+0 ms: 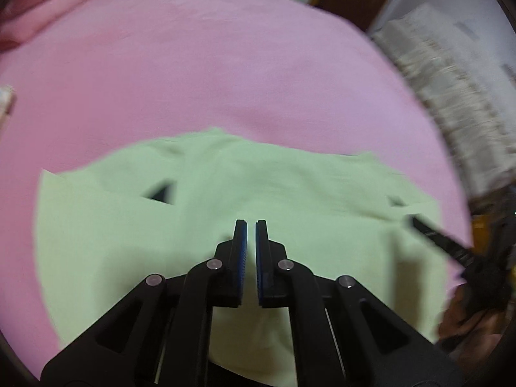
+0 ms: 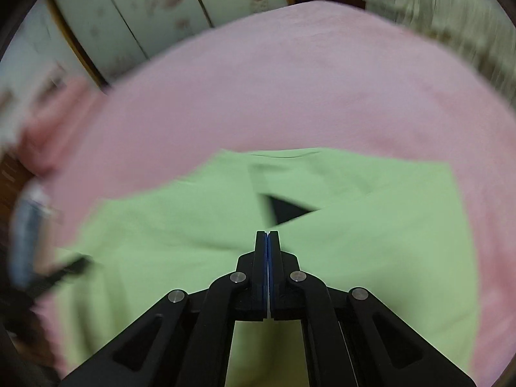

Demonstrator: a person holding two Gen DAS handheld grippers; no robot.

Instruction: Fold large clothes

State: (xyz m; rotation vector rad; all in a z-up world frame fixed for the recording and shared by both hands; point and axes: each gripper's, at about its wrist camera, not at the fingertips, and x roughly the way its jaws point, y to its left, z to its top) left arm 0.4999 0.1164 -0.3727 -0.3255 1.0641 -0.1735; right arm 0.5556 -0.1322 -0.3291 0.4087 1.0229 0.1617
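Off to the far left of the left gripper [image 1: 251, 225] a bundle of pink bedding [image 1: 58, 3] lies heaped at the edge of the bed [image 1: 225, 64], pushed aside, it seems, to leave the pink sheet free as a folding surface. Directly beneath and ahead of this gripper spreads the light green garment [image 1: 258, 187], the task's own piece, lying mostly flat on the sheet. Its left flap is turned inward, leaving a small dark triangular gap [image 1: 161, 193] just ahead and left of the fingertips. The left gripper's blue-padded jaws stand almost together with a thin slit between them, and nothing is caught there; it hovers over the cloth with no hold on it. To its right a dark finger of the other tool reaches onto the garment's right edge, and beyond that, past the bed, hangs a pale patterned curtain [image 1: 451, 96].

From the right gripper [image 2: 268, 233] the same garment [image 2: 371, 225] fills the ground below, with a blurred dark tool at its far left edge. Just ahead of the tips sits the dark triangle [image 2: 283, 209] where two folded layers meet. This gripper is pressed fully shut and empty. Both views are smeared by motion, so finer creases cannot be read.

With both sides apparently turned in, the cloth looks ready for a crosswise fold, which would need each gripper to open and pinch an edge.
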